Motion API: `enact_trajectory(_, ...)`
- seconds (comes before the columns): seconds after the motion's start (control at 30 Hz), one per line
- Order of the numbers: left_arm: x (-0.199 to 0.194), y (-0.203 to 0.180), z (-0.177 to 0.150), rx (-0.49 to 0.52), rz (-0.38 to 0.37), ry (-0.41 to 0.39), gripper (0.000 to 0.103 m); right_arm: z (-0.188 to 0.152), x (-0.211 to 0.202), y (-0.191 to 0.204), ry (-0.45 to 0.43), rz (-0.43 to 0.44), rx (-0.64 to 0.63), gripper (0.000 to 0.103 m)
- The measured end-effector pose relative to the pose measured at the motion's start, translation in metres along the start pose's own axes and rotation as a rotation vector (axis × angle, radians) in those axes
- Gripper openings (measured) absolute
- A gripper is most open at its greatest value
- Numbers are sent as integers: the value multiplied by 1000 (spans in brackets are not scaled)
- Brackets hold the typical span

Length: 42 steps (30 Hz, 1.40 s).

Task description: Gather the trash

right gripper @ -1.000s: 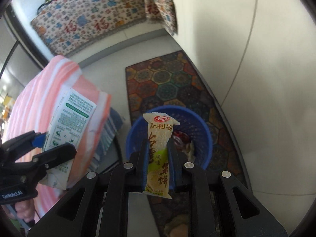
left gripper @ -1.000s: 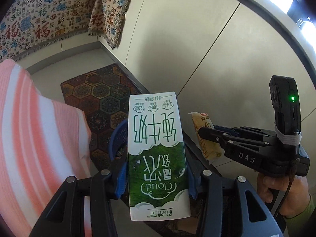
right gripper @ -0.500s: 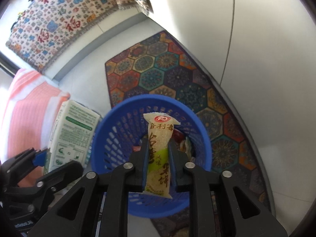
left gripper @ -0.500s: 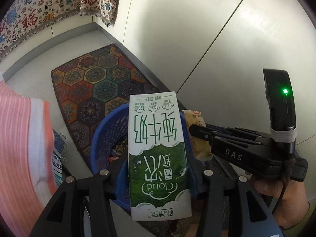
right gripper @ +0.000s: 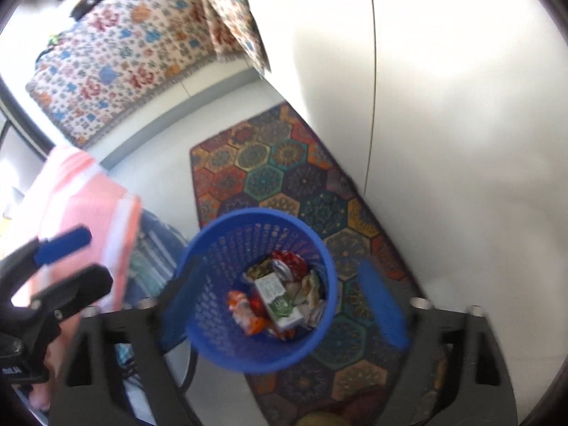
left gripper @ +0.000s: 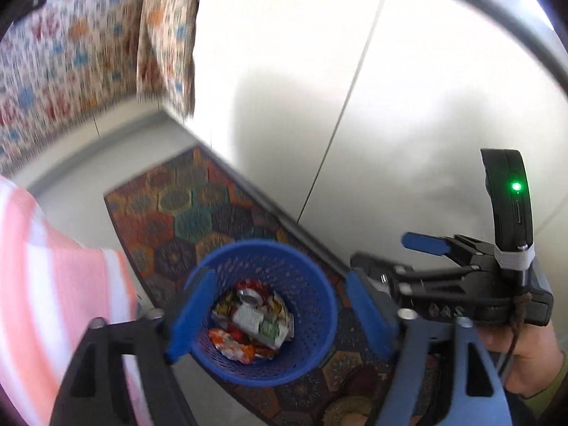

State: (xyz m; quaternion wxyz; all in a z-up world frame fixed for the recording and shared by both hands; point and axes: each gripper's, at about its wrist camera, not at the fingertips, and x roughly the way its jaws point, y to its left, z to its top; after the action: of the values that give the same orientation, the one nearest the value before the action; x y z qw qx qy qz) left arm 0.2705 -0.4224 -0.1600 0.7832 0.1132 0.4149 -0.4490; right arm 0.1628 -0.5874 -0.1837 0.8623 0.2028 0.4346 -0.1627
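Left claw gapes above binned milk carton.

The wastebasket is bright blue with a perforated mesh wall. Inside it lies a white and green carton among red, orange and yellow wrappers. Under it, the rug shows hexagon tiles in teal, orange, red and dark purple. At the upper left of the frame, a cream throw carries red, blue and orange motifs. At the left edge hangs pink-and-white striped fabric. Each claw, left and right, is black with blue pads. The wall is plain white.
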Motion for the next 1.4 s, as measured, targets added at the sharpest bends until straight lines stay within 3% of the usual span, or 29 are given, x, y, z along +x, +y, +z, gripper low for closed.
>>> enact_trajectory(0.1, -40, -14, -9, 26, 6, -33, 91, -16, -44, 8, -9, -12, -7, 102)
enact_trajectory(0.13, -50, -18, -15, 36, 6, -19, 101, -24, -58, 9, -12, -22, 0, 103)
enact_trajectory(0.17, -59, -21, -22, 39, 6, -3, 103, -33, -71, 10, -18, -27, 6, 103)
enact_trajectory(0.33, -97, -34, -66, 9, 85, -2, 103, -83, -115, 20, -44, -147, -1, 103)
enact_trajectory(0.47, -121, -47, -85, 8, 184, -4, 103, -109, -138, 37, -84, -163, -5, 103)
enact_trajectory(0.57, -124, -48, -92, 6, 229, 15, 103, -118, -146, 48, -89, -152, -11, 103)
enact_trajectory(0.73, -146, -39, -99, -46, 196, 13, 103, -128, -158, 52, -100, -146, 10, 103)
enact_trajectory(0.9, -152, -41, -98, -42, 276, 53, 103, -132, -161, 60, -96, -149, -22, 103)
enact_trajectory(1.07, -156, -37, -100, -49, 244, 55, 103, -133, -164, 66, -99, -144, -47, 103)
enact_trajectory(1.4, -154, -38, -98, -49, 261, 60, 103, -135, -166, 70, -103, -142, -57, 103)
